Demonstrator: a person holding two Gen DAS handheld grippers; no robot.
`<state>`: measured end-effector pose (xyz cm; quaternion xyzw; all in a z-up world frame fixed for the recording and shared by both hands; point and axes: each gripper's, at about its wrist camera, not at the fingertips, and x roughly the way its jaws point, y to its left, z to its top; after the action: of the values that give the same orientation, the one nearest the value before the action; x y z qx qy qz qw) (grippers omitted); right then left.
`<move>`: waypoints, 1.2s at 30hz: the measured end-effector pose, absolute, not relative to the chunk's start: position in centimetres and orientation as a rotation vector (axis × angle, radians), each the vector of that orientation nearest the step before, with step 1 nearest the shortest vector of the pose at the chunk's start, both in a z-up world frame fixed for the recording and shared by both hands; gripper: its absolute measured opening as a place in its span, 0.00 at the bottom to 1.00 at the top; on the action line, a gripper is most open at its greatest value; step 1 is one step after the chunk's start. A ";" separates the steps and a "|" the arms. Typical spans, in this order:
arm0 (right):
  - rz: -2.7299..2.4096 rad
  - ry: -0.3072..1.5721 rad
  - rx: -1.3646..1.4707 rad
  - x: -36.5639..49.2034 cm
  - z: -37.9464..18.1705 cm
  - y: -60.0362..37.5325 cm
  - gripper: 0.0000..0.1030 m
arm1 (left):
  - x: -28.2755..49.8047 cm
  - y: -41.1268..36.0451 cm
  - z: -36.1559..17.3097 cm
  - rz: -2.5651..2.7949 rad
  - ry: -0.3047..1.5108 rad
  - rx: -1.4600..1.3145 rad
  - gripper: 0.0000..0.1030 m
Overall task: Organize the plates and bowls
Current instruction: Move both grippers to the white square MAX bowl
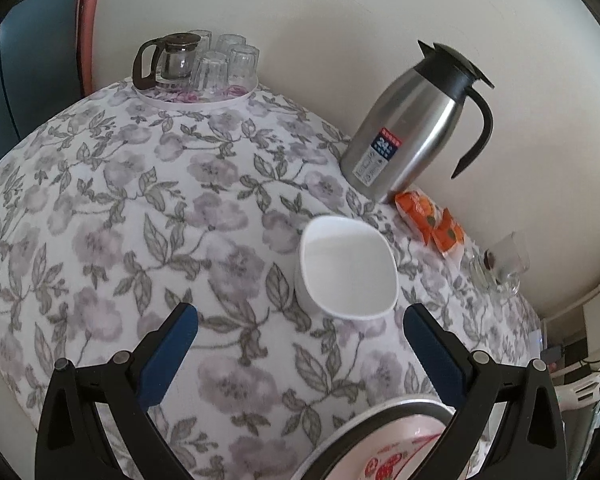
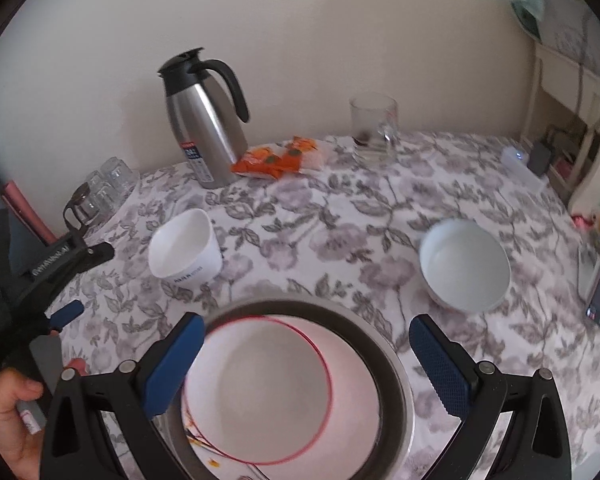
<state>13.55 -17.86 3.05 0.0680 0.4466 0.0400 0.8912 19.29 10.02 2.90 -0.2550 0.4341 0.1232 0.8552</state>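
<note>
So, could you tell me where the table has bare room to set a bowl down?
Free: between the square bowl and the round bowl, beyond the plate. Crowded: the wall, with the jug, packets and mug.

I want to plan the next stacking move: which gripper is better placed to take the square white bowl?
Left. The left gripper is open and points at the square white bowl just ahead. The right gripper hovers open over the plate.
</note>
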 end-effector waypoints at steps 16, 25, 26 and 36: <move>0.152 0.987 0.126 20.5 5.0 -12.6 1.00 | 21.7 11.9 2.5 0.271 0.927 -0.470 0.99; 0.106 1.069 0.105 24.8 3.1 -11.4 1.00 | 23.4 13.2 -0.1 0.276 0.997 -0.524 0.99; 0.111 1.077 0.110 25.2 2.9 -11.3 0.98 | 23.6 13.4 -0.5 0.280 1.008 -0.534 0.99; 0.157 1.154 0.087 28.0 -0.2 -7.6 0.80 | 24.8 14.9 -2.7 0.304 1.041 -0.612 0.99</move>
<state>28.01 -7.60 -0.24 0.0409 0.5448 0.0743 0.8342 24.84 14.85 -2.73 -0.2868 0.4873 0.1423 0.8124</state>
